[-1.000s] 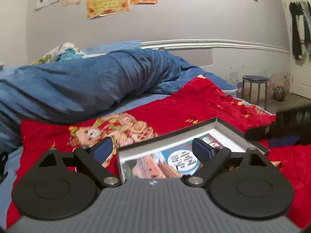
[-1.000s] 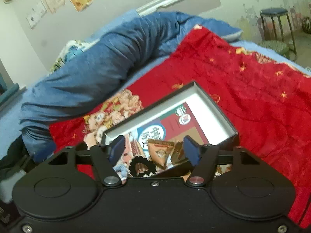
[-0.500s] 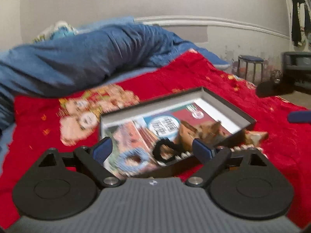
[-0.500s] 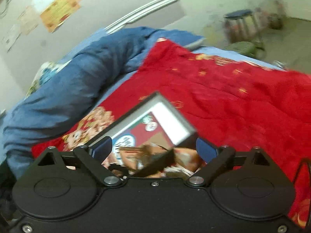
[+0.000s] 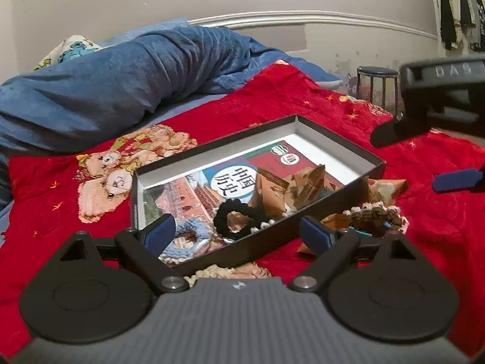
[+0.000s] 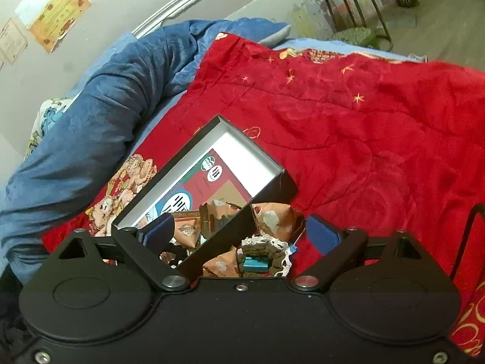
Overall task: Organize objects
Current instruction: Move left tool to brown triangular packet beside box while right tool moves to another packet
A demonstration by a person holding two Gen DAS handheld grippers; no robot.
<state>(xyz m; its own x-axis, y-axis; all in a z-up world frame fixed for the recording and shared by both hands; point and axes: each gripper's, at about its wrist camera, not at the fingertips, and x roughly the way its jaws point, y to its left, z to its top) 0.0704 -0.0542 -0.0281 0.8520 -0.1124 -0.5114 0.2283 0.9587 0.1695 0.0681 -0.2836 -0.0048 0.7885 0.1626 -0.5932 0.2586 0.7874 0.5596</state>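
A shallow black box [image 5: 339,148] with a book cover in its bottom lies on the red blanket [image 5: 272,103]. In it are a light blue scrunchie [image 5: 189,238], a black scrunchie [image 5: 239,218] and brown snack packets [image 5: 272,194]. Outside its near right corner lie another packet [image 5: 385,186], a brown lace-edged scrunchie [image 5: 376,215] and a teal clip [image 6: 256,263]. My left gripper [image 5: 239,236] is open, just above the box's near edge. My right gripper [image 6: 242,235] is open over the items at that corner; it shows in the left wrist view [image 5: 454,179].
A rolled blue duvet [image 5: 121,79] lies along the back of the bed by the wall. A stool [image 5: 377,86] stands on the floor past the bed's right edge. A thin black wire frame [image 6: 466,239] rises at the right in the right wrist view.
Both grippers have drawn back and risen, so the box's contents show. The right gripper has opened wider and swung right, over the items outside the box.
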